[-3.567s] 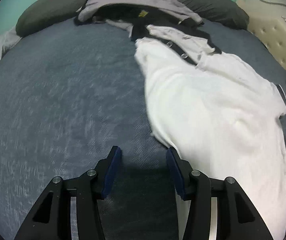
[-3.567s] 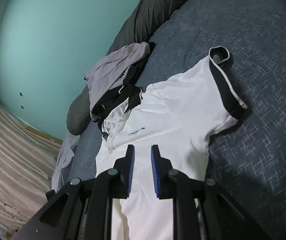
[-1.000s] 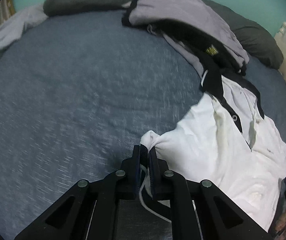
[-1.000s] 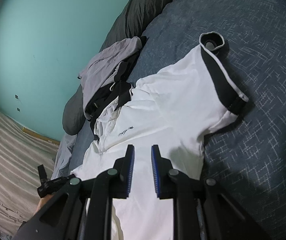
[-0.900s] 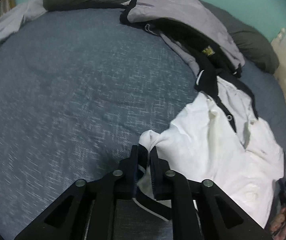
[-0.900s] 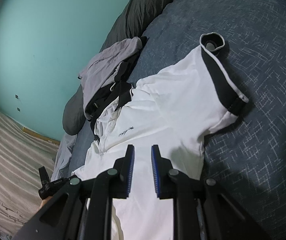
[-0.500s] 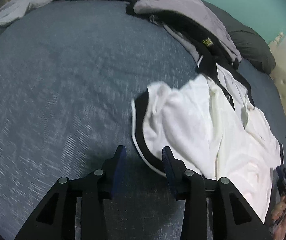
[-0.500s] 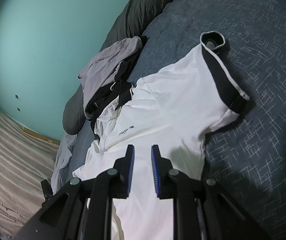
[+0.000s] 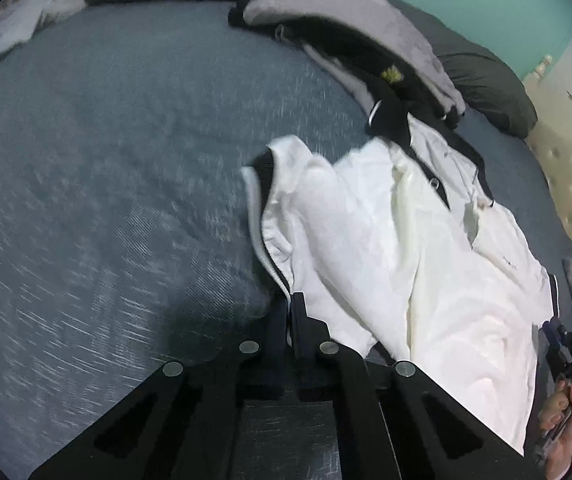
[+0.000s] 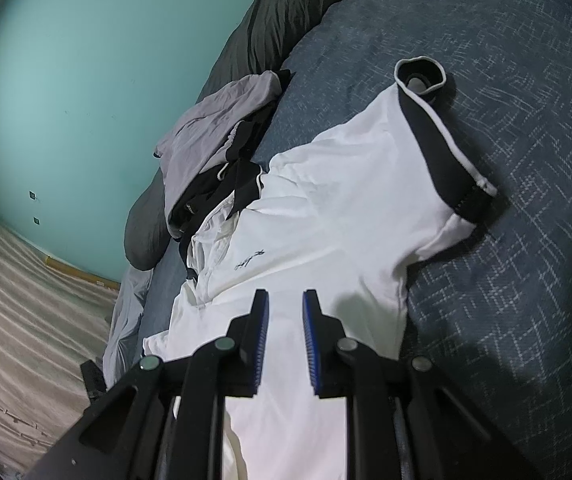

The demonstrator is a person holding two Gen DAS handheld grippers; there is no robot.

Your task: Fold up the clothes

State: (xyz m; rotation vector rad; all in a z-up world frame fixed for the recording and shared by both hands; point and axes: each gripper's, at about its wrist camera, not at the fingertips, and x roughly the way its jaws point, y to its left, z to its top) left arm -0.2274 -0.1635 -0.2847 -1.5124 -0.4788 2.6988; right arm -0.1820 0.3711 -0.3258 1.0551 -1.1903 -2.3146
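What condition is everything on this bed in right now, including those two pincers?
White polo shirt: spread out, crumpled, unfolded.
Near sleeve: flopped inward.
Far sleeve: lying outstretched.
Left gripper: shut at sleeve cuff.
Right gripper: open above the shirt.
Grey and black clothes: heaped.

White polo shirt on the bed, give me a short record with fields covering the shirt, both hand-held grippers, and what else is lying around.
garment: white polo shirt with black collar and sleeve bands, spread on the blue-grey bedspread
left hand-held gripper: shut on the sleeve's black-banded edge
right hand-held gripper: open, over the shirt's lower body
far sleeve: lying flat, cuff open
other clothes: grey and black pile at the collar
pillows: dark grey
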